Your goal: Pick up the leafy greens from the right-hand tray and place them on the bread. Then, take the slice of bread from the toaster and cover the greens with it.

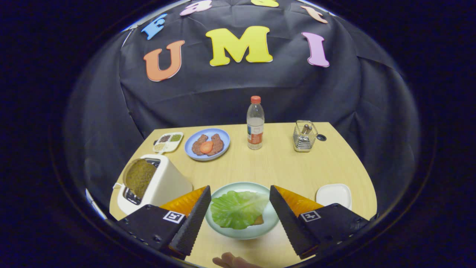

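Greens [238, 208] lie on bread on the plate [256, 231] between the wide-spread, empty fingers [197, 212].

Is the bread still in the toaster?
Yes. The bread sticks up out of the toaster; the open fingers hold nothing.

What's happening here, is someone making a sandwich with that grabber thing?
Pretty much. A person is holding a two-finger gripper over a wooden table. Its fingers are open and hold nothing, with a pale green plate between them. On that plate a lettuce leaf already lies on a slice of bread. The second slice of bread sits in the toaster, just beyond the left finger, so covering the greens is the step left. The small white tray on the right holds no greens.
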Tool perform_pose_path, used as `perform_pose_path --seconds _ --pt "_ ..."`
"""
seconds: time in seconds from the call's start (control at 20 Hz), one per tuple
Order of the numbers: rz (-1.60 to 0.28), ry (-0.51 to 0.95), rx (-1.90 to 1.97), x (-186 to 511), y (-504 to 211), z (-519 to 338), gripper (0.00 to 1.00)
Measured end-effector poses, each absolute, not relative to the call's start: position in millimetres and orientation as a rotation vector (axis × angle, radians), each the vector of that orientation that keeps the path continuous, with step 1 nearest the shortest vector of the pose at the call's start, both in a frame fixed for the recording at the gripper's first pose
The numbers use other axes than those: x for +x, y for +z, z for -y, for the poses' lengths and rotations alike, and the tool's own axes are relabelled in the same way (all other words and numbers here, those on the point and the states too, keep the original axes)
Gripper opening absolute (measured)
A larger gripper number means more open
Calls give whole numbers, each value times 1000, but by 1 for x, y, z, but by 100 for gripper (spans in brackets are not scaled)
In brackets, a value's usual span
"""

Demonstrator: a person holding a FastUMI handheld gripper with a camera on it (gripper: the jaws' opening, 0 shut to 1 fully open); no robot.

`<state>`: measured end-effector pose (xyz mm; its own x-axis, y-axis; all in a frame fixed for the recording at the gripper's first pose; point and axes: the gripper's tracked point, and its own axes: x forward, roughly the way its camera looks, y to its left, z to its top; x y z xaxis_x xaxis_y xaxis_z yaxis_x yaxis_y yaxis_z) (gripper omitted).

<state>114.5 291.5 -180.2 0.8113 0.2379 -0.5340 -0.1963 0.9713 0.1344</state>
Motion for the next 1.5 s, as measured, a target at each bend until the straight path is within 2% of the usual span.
perform_pose_path --seconds 0.35,0.65,0.85,1.05,1.15,1.25,1.3,1.35,1.5 --pt "-583 301 135 70 -150 -401 95" --pt "-595 294 44 78 -159 -477 91" --pt "-624 244 -5 92 -176 -494 68" --pt "-668 206 -33 98 -188 -499 53" --pt "-680 155 -45 101 -190 -490 38" --pt "-709 167 -40 101 -194 -495 23" --pt "-716 176 -39 101 -196 -497 22" --pt "-715 179 -41 102 -194 -496 13" --pt "-690 210 -5 98 -172 -495 13"
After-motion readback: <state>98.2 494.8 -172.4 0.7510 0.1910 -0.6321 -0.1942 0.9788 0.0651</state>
